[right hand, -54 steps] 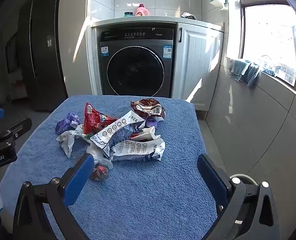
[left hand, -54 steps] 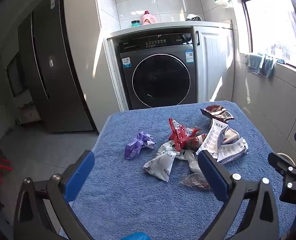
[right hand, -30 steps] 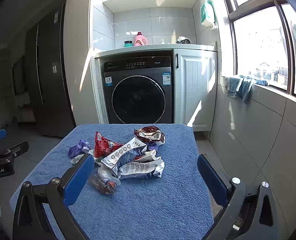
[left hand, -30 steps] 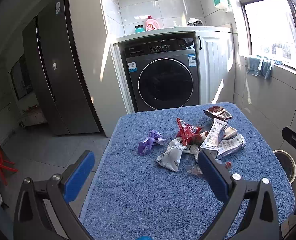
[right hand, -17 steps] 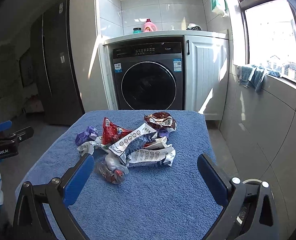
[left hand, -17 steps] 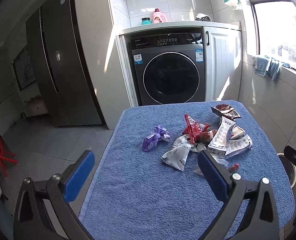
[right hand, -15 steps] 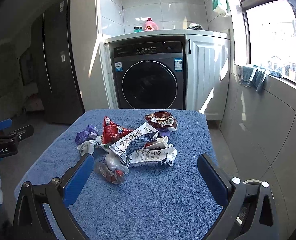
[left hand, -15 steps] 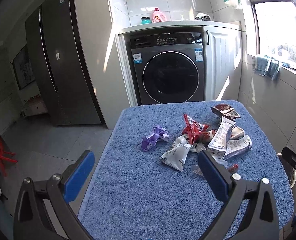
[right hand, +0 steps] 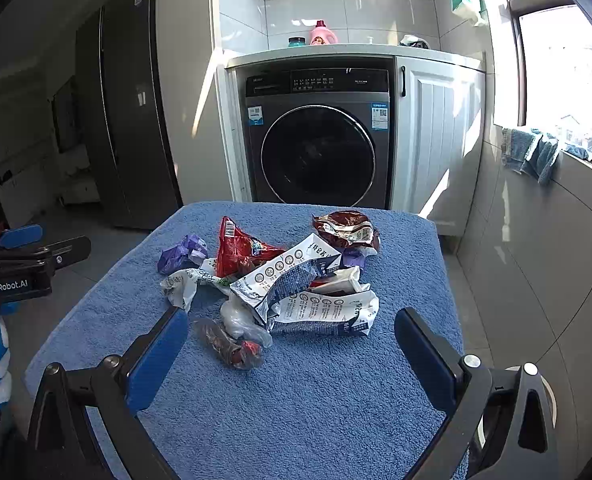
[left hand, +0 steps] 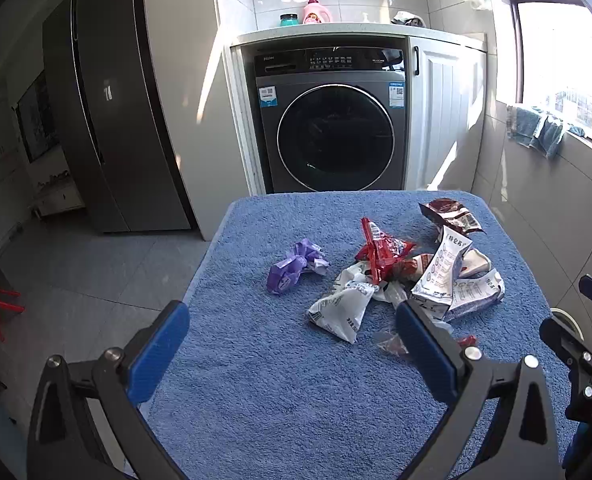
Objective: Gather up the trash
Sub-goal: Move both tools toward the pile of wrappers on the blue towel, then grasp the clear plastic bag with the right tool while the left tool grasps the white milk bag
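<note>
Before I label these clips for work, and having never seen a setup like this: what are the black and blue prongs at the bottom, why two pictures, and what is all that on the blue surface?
The prongs are two-finger tools, one held in each of a person's hands, each carrying a wide-angle camera looking along its fingers. One picture comes from the left tool, the other from the right tool; both are open and hold nothing. They hover over a table covered by a blue towel, facing a washing machine. On the towel lies crumpled trash: a purple wrapper set apart to the left, a red packet, white printed bags, a brown packet farthest back, and a small clear bag nearest.
</note>
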`<state>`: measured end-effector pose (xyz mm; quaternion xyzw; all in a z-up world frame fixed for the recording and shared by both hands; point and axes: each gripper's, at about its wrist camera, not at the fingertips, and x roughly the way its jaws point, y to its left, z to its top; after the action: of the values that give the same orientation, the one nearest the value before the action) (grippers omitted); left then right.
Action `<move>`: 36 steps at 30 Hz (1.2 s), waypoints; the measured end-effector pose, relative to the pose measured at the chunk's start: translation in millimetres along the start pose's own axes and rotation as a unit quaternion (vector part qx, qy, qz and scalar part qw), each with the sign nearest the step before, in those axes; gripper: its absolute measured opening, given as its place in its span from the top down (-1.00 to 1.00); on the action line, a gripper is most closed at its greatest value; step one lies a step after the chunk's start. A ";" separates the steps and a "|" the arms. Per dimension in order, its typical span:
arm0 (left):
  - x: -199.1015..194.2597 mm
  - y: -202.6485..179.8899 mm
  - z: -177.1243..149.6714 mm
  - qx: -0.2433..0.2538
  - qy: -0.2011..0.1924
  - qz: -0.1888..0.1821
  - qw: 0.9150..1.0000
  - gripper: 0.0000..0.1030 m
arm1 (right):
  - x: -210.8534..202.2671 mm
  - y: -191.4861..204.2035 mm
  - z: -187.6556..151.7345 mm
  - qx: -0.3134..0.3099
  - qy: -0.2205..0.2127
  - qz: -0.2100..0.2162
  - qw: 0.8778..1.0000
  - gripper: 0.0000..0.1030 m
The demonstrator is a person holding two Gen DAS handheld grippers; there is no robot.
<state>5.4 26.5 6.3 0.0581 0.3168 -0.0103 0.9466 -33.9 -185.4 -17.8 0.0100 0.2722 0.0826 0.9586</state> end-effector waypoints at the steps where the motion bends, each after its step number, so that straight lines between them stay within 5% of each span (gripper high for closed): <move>1: 3.2 0.3 0.3 -0.001 0.003 -0.001 1.000 -1.00 | 2.4 0.4 -0.3 -0.002 0.003 0.004 1.000 -1.00; 9: 21.0 -6.1 -1.5 0.015 0.001 0.007 1.000 -1.00 | 20.8 0.9 -4.6 -0.011 0.025 0.027 0.999 -0.90; 16: 50.4 -0.2 -7.2 0.010 0.048 -0.024 0.999 -1.00 | 40.3 4.0 -10.9 -0.020 0.051 0.051 0.997 -0.77; 29: 129.2 -29.1 -3.6 0.056 0.104 -0.114 0.986 -0.96 | 100.2 5.5 -30.5 -0.010 0.131 0.111 0.985 -0.08; 34: 162.6 -35.1 -9.4 0.050 0.144 -0.127 0.980 -0.10 | 113.8 8.2 -36.4 -0.014 0.152 0.126 0.980 0.29; 36: 170.9 -33.3 -13.2 0.046 0.156 -0.131 0.978 0.10 | 115.4 10.2 -39.2 -0.018 0.159 0.132 0.978 0.67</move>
<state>132.2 -2.1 -110.3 0.0601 0.4645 -0.1397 0.8724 40.8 -157.5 -110.6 0.0158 0.4157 0.2139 0.8839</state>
